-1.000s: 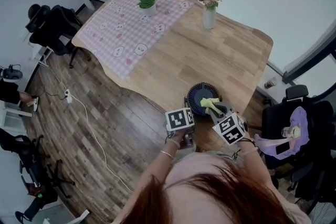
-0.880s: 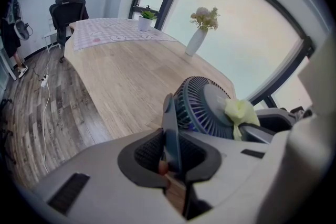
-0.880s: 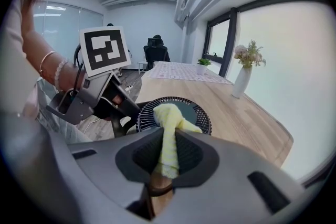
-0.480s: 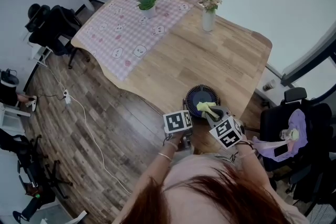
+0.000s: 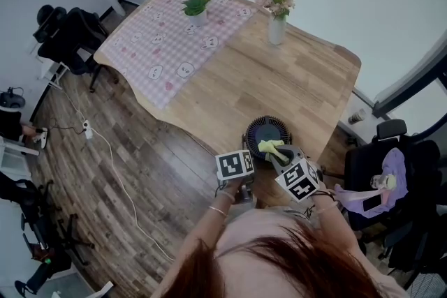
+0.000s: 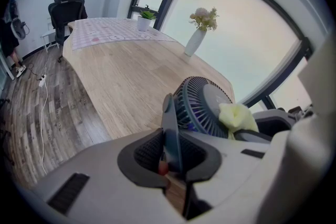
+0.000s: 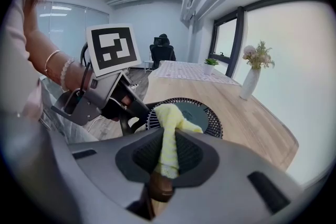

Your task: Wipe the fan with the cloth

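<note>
A dark round fan (image 5: 267, 135) lies face up near the front edge of the wooden table (image 5: 293, 73). My left gripper (image 5: 248, 150) is at the fan's left side, shut on its thin dark stand (image 6: 171, 123). My right gripper (image 5: 281, 154) is shut on a yellow cloth (image 5: 271, 147), and the bunched end of the cloth rests on the grille. In the right gripper view the cloth (image 7: 169, 134) runs up out of the right gripper (image 7: 168, 153) onto the fan (image 7: 202, 113), with the left gripper (image 7: 127, 107) just beyond. In the left gripper view the cloth (image 6: 237, 117) sits on the fan (image 6: 202, 105).
A white vase of flowers (image 5: 277, 19) and a small potted plant (image 5: 196, 5) stand at the far end, the plant on a pink checked cloth (image 5: 171, 42). Office chairs stand at the right (image 5: 391, 171) and far left (image 5: 66, 35). A cable (image 5: 115, 164) lies on the floor.
The cloth has slid a little leftward across the fan's face with the right gripper. The left gripper has kept its hold in place.
</note>
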Motion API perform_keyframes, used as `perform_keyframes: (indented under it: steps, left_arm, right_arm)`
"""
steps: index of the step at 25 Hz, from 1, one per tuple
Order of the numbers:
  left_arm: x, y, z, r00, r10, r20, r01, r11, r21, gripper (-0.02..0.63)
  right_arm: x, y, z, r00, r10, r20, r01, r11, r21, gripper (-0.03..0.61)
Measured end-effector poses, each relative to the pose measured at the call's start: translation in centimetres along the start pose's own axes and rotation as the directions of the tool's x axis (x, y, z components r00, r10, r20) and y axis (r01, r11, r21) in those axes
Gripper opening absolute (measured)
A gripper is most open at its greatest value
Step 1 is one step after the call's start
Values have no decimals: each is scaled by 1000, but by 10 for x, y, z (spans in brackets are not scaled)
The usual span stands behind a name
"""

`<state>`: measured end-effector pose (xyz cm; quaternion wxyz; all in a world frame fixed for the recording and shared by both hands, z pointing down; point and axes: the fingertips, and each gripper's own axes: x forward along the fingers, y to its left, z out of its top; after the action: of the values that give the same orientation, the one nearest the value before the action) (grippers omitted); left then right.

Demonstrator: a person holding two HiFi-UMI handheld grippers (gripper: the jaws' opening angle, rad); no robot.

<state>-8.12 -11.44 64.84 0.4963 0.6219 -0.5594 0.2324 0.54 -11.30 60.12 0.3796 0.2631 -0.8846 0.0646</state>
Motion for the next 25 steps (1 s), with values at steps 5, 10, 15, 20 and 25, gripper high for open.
perform_keyframes:
  steps: [5, 10, 15, 20, 25]
  left_arm:
    - [-1, 0, -1, 1000, -3, -3, 3, 1000, 2, 50]
    - [0, 0, -1, 1000, -5, -1, 5, 1000, 3, 51]
    - [0, -1, -1, 1000, -9, -3, 9, 1000, 9, 51]
    - [-1, 0, -2, 1000, -15, -9, 16, 1000, 21, 51]
    - [0, -1, -2, 1000, -18, -13, 18, 1000, 25, 51]
  right_arm:
    - [0, 5, 2, 1000, 10, -9, -10, 999, -32, 51]
    - [2, 7, 2, 999, 21, -26, -23, 998, -67, 51]
    - [4, 10, 3, 999, 39, -27, -41, 996, -75, 51]
    - [5, 15, 6, 998, 46, -38, -50, 992, -117, 51]
    - [8, 18, 8, 997, 59, -46, -66, 988, -142, 51]
